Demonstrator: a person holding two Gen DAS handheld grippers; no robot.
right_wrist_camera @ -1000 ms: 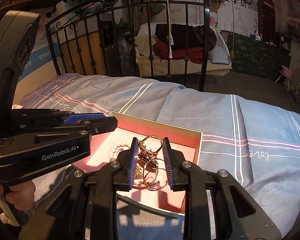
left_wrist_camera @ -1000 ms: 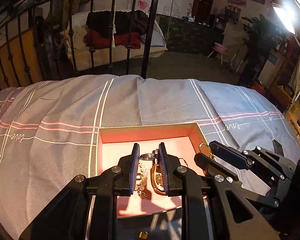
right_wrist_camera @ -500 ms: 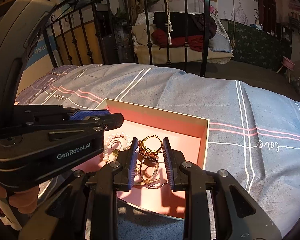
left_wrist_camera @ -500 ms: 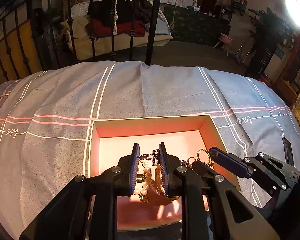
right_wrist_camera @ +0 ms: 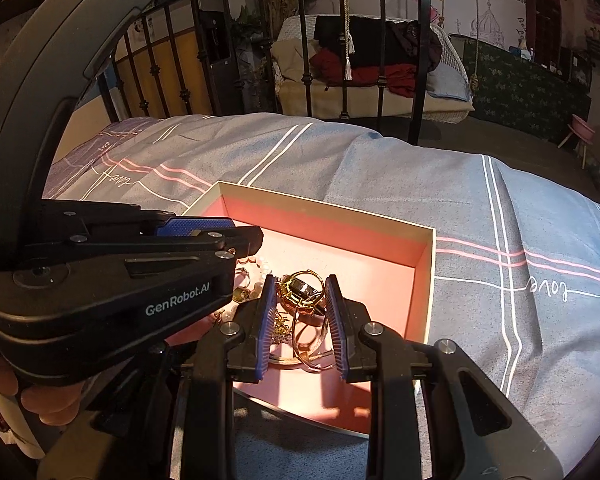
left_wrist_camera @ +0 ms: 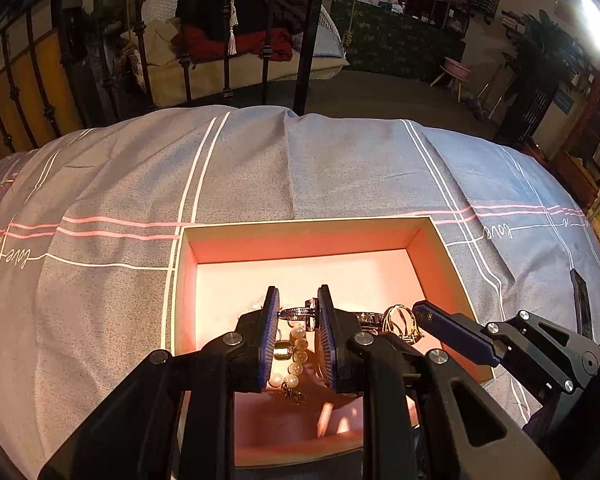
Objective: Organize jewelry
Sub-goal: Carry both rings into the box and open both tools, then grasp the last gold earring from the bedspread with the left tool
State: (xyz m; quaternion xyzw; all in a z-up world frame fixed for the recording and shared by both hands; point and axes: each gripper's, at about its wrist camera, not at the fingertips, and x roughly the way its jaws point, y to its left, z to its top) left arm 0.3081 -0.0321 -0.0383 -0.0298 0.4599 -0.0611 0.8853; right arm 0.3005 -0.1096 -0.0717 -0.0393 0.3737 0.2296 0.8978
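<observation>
An open pink-lined box (left_wrist_camera: 300, 226) (right_wrist_camera: 431, 256) lies on the bed. In it lies a heap of jewelry. My left gripper (left_wrist_camera: 298, 306) hangs over the near half of the box, jaws partly open around a pearl bracelet (left_wrist_camera: 298, 350) and a dark silver watch band (left_wrist_camera: 298, 313), gripping nothing. My right gripper (right_wrist_camera: 301, 296) is also partly open, straddling a gold watch (right_wrist_camera: 300, 290) and gold bangles (right_wrist_camera: 308, 344). The gold watch also shows in the left wrist view (left_wrist_camera: 400, 320), beside the right gripper's fingers (left_wrist_camera: 452, 330). The left gripper's body (right_wrist_camera: 112, 276) fills the left of the right wrist view.
The box sits on a grey-blue bedspread (left_wrist_camera: 260, 168) with white and pink lines. A black iron bed rail (right_wrist_camera: 420, 40) stands at the far edge. Beyond it are a swing seat with clothes (left_wrist_camera: 236, 40) and a pink stool (left_wrist_camera: 454, 70).
Both grippers have moved forward and lower over the box, so it looks larger. The jaw gaps look the same. The jewelry has not visibly moved.
</observation>
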